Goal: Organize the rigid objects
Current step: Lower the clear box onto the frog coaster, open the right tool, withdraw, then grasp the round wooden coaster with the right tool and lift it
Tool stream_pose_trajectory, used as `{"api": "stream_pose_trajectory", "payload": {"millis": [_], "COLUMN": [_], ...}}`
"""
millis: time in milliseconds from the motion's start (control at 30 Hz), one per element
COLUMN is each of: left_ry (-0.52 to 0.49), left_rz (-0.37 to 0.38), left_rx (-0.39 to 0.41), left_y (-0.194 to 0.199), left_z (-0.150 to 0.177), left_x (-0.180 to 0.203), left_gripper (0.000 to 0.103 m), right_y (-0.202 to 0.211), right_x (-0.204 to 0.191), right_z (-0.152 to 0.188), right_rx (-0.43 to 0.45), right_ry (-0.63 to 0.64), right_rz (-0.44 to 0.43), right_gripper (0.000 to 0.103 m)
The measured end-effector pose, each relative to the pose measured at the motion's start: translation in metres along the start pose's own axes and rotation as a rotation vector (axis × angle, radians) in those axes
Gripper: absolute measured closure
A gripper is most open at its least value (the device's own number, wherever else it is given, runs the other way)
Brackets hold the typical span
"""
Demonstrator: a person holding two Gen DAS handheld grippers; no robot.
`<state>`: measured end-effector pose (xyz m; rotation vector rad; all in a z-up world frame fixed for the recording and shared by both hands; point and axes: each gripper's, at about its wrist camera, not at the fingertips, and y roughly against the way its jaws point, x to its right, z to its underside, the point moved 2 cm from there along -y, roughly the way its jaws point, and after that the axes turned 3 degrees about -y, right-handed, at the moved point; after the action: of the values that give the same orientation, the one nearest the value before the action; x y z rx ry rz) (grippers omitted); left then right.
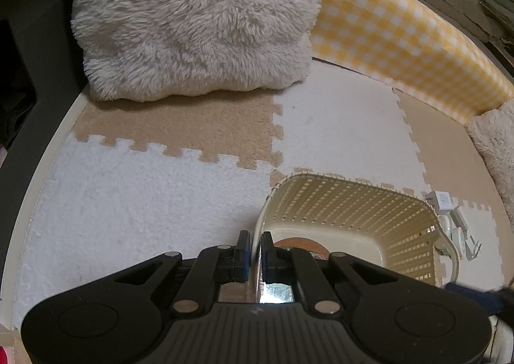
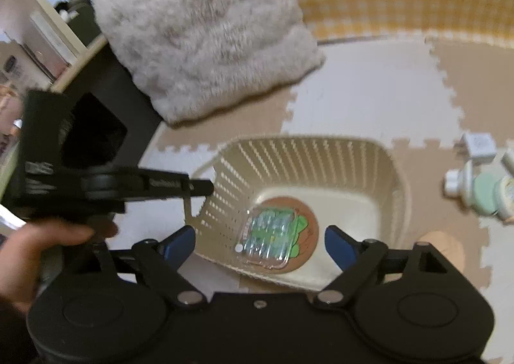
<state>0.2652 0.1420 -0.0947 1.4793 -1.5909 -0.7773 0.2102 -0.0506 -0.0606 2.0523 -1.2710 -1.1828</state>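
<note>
The left gripper (image 1: 255,247) points steeply down at the near-left rim of the cream slatted basket (image 1: 347,203), its blue pads closed narrow on that thin wall, one pad outside and one inside. From the right wrist view the same tool shows side-on at the left, a person's hand (image 2: 38,255) wrapped around its grip, its tip meeting the basket (image 2: 395,190) wall. The right gripper (image 2: 260,243) hangs above the basket's near edge with jaws spread wide and nothing between them. Only this view shows the contents clearly: a clear blister pack (image 2: 268,237) with green print lying on a round brown disc (image 2: 306,213) on the basket floor. Right of the basket, on the puzzle mat (image 2: 363,94), lie small white and mint items (image 2: 482,187). A shaggy cushion (image 1: 196,20) stands at the far side.
</note>
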Motion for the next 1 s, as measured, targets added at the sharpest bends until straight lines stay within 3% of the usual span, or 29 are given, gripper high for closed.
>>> {"api": "stream_pose_trajectory", "payload": {"millis": [200,500,667,867,1000], "left_ry": [-0.006,-0.014,-0.020,-0.024,-0.028], "left_rz": [-0.006,-0.014,-0.018,-0.021,-0.023], "left_rx": [-0.002,-0.006,-0.004,-0.004,-0.005], "left_y": [-0.001,-0.002,-0.002,-0.002,-0.001], "left_z": [0.000,0.000,0.000,0.000,0.000], "left_x": [0.001,0.002,0.003,0.003,0.003], "left_gripper": [0.097,0.097,0.097,0.097,0.097], "right_y": [0.046,0.090,0.084,0.055,0.036], "right_x": [0.020,0.073,0.108,0.141,0.153], "right_z": [-0.010,-0.011,-0.001,0.016,0.026], "right_rx": [0.096,0.216,0.279,0.252,0.228], "right_ry": [0.030,-0.004,-0.045,-0.037,-0.012], "right_rz": [0.027,0.154,0.261,0.382,0.413], "right_gripper": [0.007,0.000,0.000,0.000,0.000]}}
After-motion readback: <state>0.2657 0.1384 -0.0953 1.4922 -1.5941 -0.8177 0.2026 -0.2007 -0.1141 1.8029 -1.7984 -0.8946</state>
